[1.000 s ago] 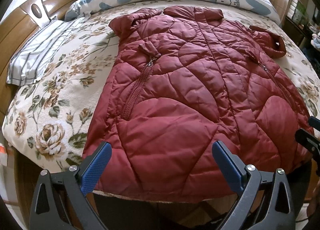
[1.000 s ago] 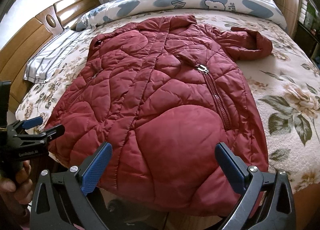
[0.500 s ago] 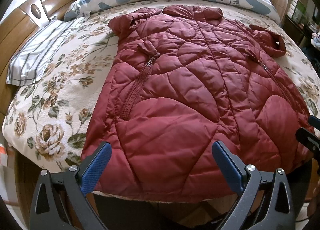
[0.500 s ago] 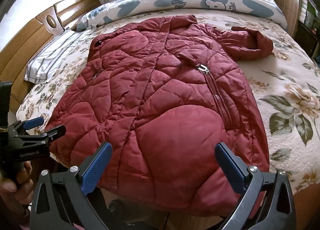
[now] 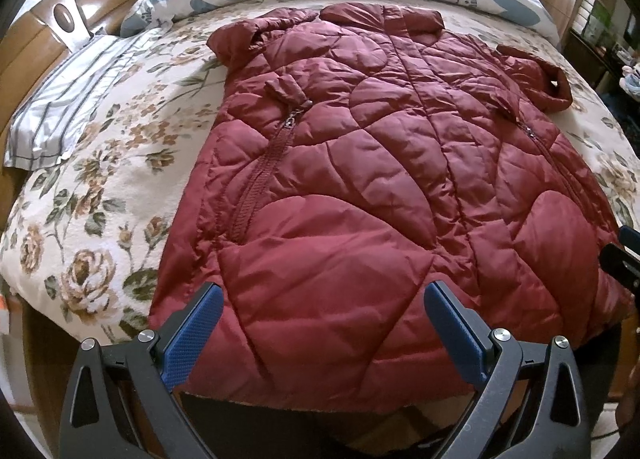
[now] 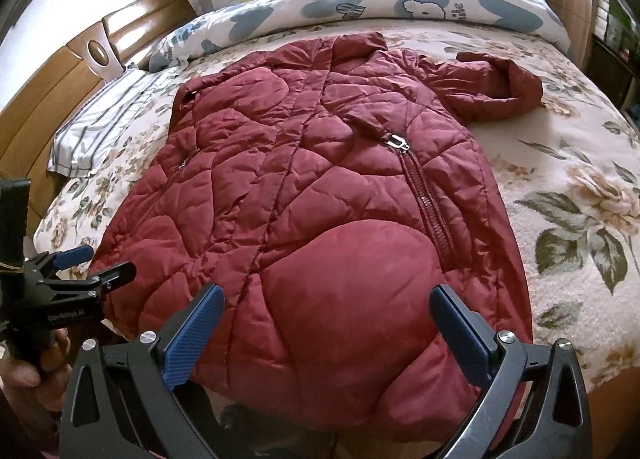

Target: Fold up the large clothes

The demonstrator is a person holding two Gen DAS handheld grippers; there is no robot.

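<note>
Your left gripper [image 5: 320,329] and right gripper [image 6: 326,329] both gape wide, empty (hem just ahead); the coat [image 5: 380,179] runs lengthwise straight away from both.

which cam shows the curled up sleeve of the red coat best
The right wrist view: the curled sleeve lies in full, cuff and arm. The left wrist view shows the same sleeve small and squeezed toward the edge.

Bright daylight from far window, glare up top, heavy fisheye warp w/ dark corners, focus sharp.
</note>
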